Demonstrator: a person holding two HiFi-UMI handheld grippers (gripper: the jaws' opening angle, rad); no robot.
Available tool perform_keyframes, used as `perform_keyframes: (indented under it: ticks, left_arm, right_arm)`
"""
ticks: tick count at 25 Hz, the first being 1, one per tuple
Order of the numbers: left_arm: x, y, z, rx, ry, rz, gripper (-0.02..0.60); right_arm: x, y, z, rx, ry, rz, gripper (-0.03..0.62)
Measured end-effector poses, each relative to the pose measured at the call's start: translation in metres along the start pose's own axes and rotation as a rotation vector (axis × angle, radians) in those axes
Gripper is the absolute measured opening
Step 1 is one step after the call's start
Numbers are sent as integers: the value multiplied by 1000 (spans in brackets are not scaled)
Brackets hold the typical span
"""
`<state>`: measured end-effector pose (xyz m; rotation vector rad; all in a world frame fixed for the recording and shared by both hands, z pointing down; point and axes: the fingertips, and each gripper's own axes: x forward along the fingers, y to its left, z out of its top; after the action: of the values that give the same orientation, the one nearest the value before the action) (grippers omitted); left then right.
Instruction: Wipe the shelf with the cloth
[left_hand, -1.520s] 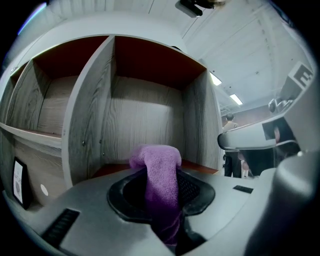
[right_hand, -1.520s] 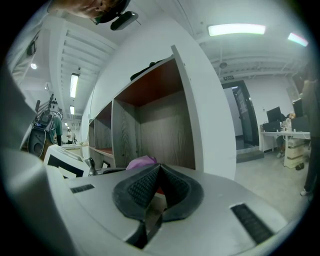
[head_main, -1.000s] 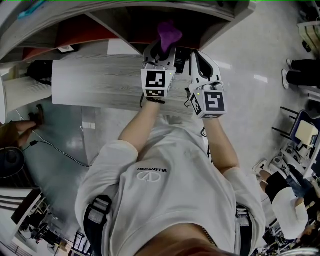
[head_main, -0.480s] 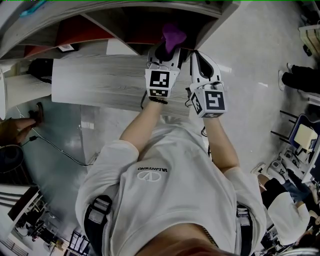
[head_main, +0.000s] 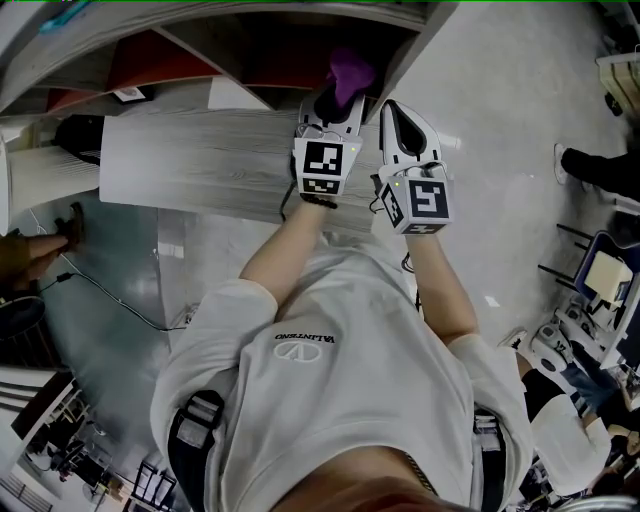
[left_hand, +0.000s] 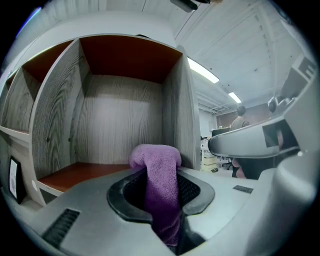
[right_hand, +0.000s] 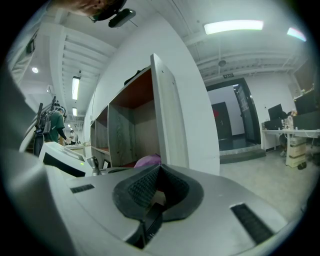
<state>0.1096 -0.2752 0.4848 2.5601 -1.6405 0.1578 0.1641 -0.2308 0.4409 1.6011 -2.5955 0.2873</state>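
Pinches the soft purple cloth (left_hand: 161, 182) (head_main: 350, 68) tight between the jaws of the left gripper (left_hand: 160, 197) (head_main: 335, 102). Runs long-ways along them, folded top poking past the tips toward the grey wooden shelf (left_hand: 107, 125) opening. Holds the right gripper (right_hand: 155, 197) (head_main: 396, 106) closed on nothing, just beside.

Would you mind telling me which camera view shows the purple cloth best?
The left gripper view: the purple cloth fills its centre, clamped in the left gripper, weave visible. The head view shows only its tip above that gripper; the right gripper view only a small sliver.
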Motion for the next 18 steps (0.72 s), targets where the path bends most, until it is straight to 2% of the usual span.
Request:
perform_keyframes:
  ticks: [18]
  left_arm:
    - [7, -21, 1, 24, 14, -48, 103]
  right_arm:
    - [-11, -13, 7, 2, -24, -31, 0]
